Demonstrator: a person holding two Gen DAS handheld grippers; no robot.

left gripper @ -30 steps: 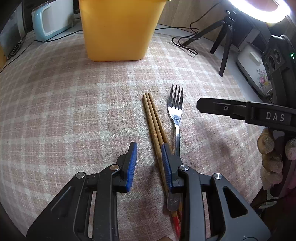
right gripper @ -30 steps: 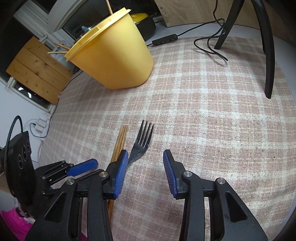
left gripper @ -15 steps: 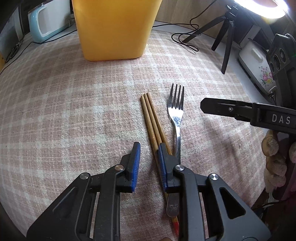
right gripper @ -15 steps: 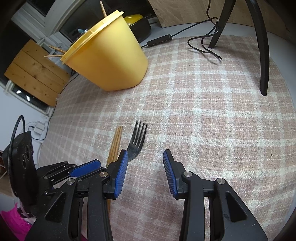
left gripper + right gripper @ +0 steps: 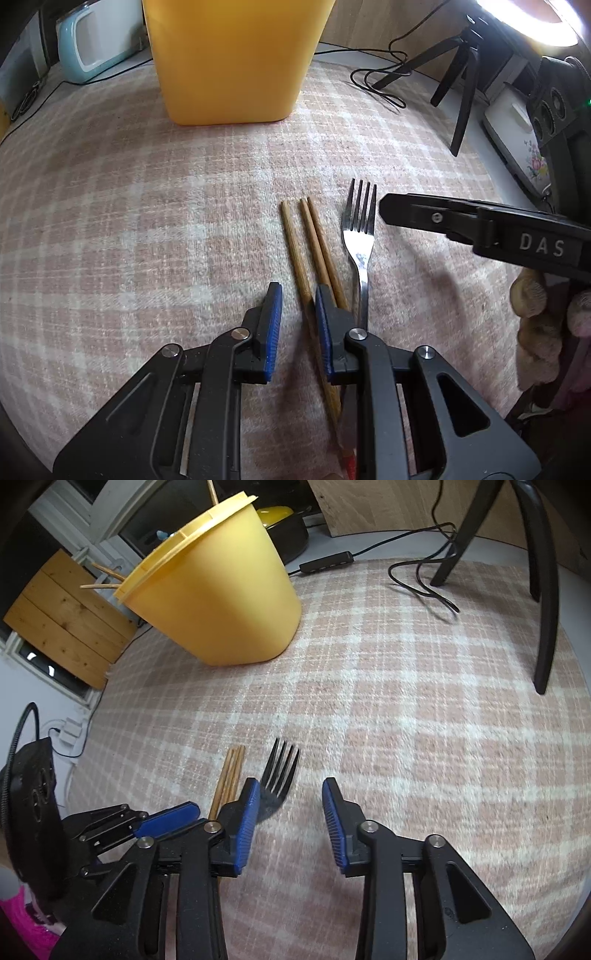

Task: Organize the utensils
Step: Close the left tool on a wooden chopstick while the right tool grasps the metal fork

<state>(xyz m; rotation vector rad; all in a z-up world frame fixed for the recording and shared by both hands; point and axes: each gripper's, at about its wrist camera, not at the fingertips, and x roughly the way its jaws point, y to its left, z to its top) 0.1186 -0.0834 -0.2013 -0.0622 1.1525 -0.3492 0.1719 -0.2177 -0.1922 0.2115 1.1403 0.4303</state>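
Pickup stage here, nothing lifted yet. Left tongs (image 5: 295, 325) are closing to a narrow gap around one chopstick (image 5: 293, 251) lying on the bench (image 5: 147, 221); pads don't look like they're pressing it yet. The other two chopsticks (image 5: 321, 247) run under its right-hand finger. Right tongs (image 5: 288, 812) are closing too, moderately open and empty, with the fork (image 5: 279, 771) ahead by the left finger. Further out stands the yellow bin (image 5: 236, 62), probably where everything goes. Next: finish the pinch, then lift.

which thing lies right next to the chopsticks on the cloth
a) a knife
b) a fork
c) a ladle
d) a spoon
b: a metal fork lies beside the wooden chopsticks on the checked cloth, tines toward the yellow container.
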